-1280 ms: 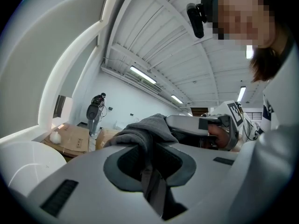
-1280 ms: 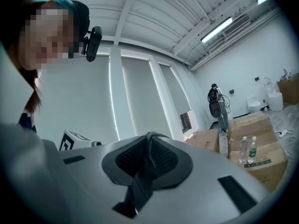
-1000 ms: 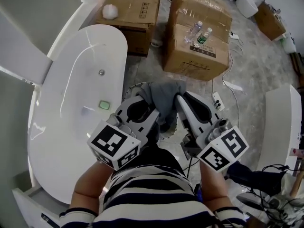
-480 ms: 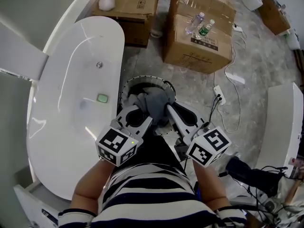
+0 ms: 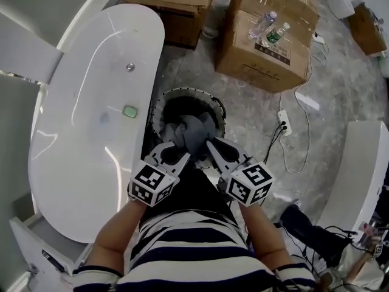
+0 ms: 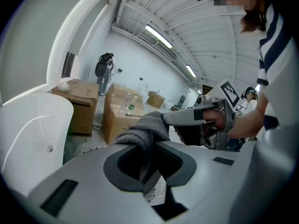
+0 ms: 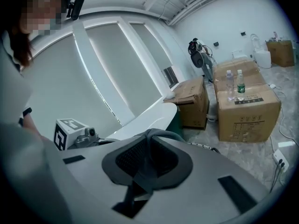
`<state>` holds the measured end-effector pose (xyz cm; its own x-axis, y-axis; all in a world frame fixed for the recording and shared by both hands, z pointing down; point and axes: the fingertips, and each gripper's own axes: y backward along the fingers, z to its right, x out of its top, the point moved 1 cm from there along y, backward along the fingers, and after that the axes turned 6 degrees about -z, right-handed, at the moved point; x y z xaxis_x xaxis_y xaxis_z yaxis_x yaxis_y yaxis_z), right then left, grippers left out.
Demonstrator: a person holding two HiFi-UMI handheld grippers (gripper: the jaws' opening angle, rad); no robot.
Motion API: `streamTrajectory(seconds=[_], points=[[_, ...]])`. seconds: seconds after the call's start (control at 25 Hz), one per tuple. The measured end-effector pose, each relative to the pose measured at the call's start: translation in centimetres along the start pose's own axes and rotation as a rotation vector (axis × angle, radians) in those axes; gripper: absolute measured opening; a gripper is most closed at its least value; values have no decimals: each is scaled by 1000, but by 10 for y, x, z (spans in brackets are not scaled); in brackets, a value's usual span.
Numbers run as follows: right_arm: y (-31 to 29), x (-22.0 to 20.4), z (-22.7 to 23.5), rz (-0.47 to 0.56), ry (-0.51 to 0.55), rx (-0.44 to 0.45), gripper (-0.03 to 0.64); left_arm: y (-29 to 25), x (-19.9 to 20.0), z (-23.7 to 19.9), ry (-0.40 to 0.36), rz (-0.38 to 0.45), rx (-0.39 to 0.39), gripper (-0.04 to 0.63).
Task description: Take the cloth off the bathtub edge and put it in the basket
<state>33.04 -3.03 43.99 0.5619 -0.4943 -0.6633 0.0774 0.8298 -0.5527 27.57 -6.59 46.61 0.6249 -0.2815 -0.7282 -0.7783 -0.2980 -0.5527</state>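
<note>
Left gripper (image 5: 177,146): jaws clamped on a fold of the grey cloth (image 5: 193,132). The fabric is pinched between the pads and bulges out past the tips.
Right gripper (image 5: 209,145): just beside the left one, its jaws squeezed on another fold of the same cloth. A thin strip of fabric runs down between the pads.
Cloth: bunched into a grey lump between the two grippers, over the near part of the basket's mouth. I cannot tell whether it touches the inside.
Basket (image 5: 217,106): round, dark inside with a pale rim. It stands on the floor just right of the bathtub.
Bathtub (image 5: 73,163): long and white, along the left, with a small green thing (image 5: 130,111) lying on its bottom.
Cardboard boxes (image 5: 255,53): on the far side of the basket. Two bottles (image 5: 275,29) stand upright on the right-hand box.
Power strip (image 5: 284,121): white, on the floor to the right of the basket, with its cable trailing away.
Person: striped shirt (image 5: 194,248) at the near edge, with a forearm reaching out to each gripper.
</note>
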Motion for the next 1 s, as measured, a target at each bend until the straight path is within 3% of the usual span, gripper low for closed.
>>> streamTrajectory(seconds=[0.28,0.76,1.0], points=[[-25,-52,36,-132,-61,-15,57,-33,-54,-9,80,-113,23,61],[-61,-134,69,-349,-70,-30,57,-70,-146,-22,201,-319,43,63],[-76,-165,88,-422,-76,-53,57,-89,-180,-32,249,-380,63,63]])
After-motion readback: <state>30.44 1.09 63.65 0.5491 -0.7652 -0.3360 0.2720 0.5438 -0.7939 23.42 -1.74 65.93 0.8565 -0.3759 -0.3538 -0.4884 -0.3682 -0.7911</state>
